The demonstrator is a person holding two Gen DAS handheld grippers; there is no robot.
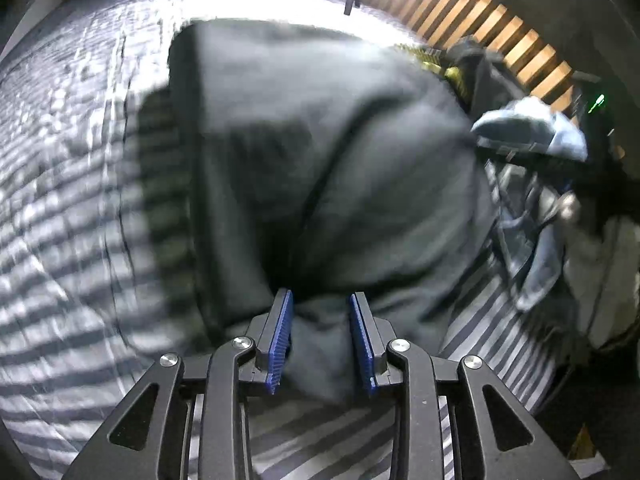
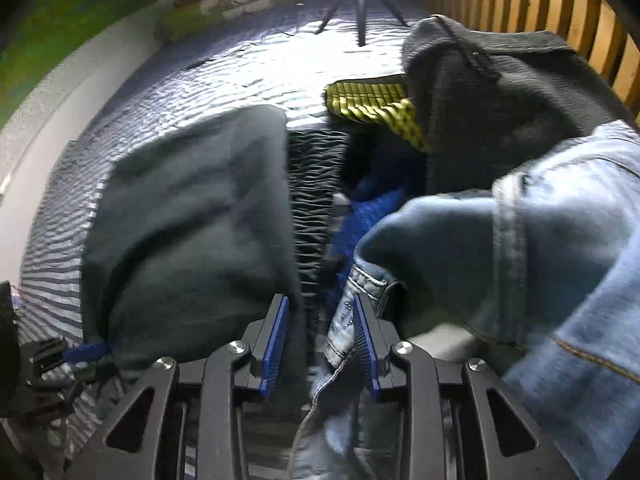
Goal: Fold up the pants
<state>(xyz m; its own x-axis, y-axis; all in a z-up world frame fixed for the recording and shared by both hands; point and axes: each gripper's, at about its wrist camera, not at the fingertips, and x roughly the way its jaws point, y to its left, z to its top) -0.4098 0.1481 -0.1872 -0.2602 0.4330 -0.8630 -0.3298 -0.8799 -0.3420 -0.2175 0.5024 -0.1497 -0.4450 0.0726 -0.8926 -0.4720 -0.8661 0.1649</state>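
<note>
Dark grey pants [image 1: 320,160] lie bunched on a striped bed cover [image 1: 60,240], blurred by motion. My left gripper [image 1: 321,295] is shut on a fold of their near edge, and the cloth fills the gap between the blue pads. In the right wrist view the same pants [image 2: 192,220] spread to the left. Their right edge runs down between the fingers of my right gripper [image 2: 320,298], which is shut on it. A jeans hem brushes its right pad. The left gripper [image 2: 86,350] shows at the pants' lower left corner.
A pile of clothes sits at the right: light blue jeans [image 2: 540,240], a dark knit garment [image 2: 500,100], a yellow-black item [image 2: 372,104] and blue cloth [image 2: 368,216]. A wooden slatted wall [image 2: 560,0] stands behind it. A tripod [image 2: 360,12] stands at the far end.
</note>
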